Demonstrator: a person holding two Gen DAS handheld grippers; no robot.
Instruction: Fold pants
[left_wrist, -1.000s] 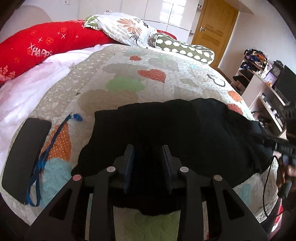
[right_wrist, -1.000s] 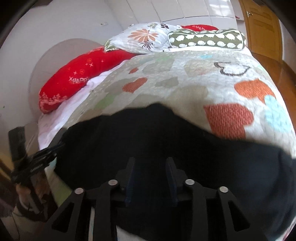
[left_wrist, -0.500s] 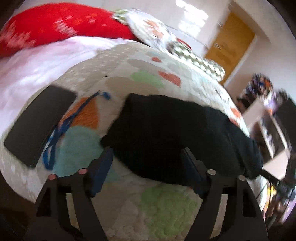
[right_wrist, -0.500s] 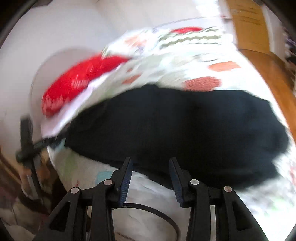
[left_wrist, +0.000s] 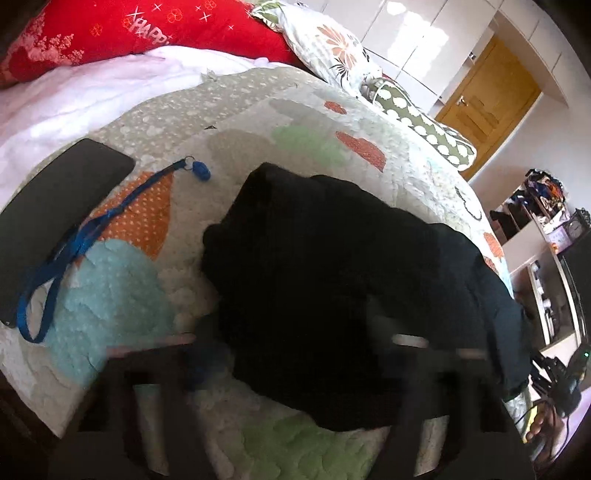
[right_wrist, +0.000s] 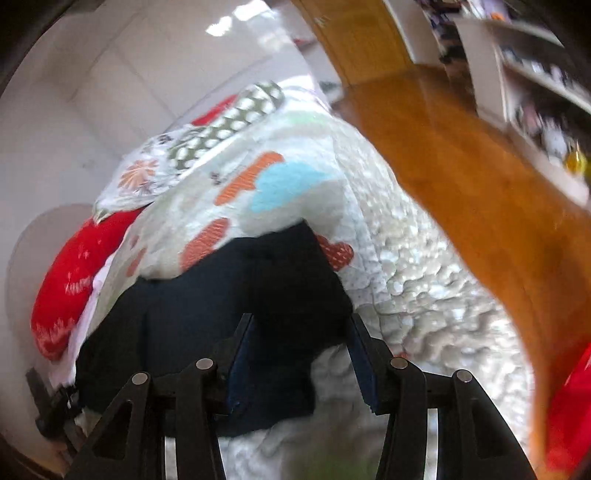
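Observation:
The black pants (left_wrist: 351, 280) lie folded in a wide bundle across the patterned quilt (left_wrist: 258, 118). My left gripper (left_wrist: 291, 343) is open and blurred, its fingers wide apart over the near edge of the pants, holding nothing. In the right wrist view the pants (right_wrist: 236, 295) lie left of centre. My right gripper (right_wrist: 299, 354) is open, its fingers astride the right end of the bundle, not closed on it.
A black phone (left_wrist: 55, 214) and a blue lanyard (left_wrist: 85, 240) lie on the quilt left of the pants. Red (left_wrist: 110, 37), floral (left_wrist: 325, 44) and green dotted (left_wrist: 417, 125) pillows sit at the bed's head. Wooden floor (right_wrist: 480, 177) and shelves (left_wrist: 546, 236) lie to the right.
Both grippers have let go of the pants and opened wide. Both have pulled back; the right one has swung toward the bundle's right end.

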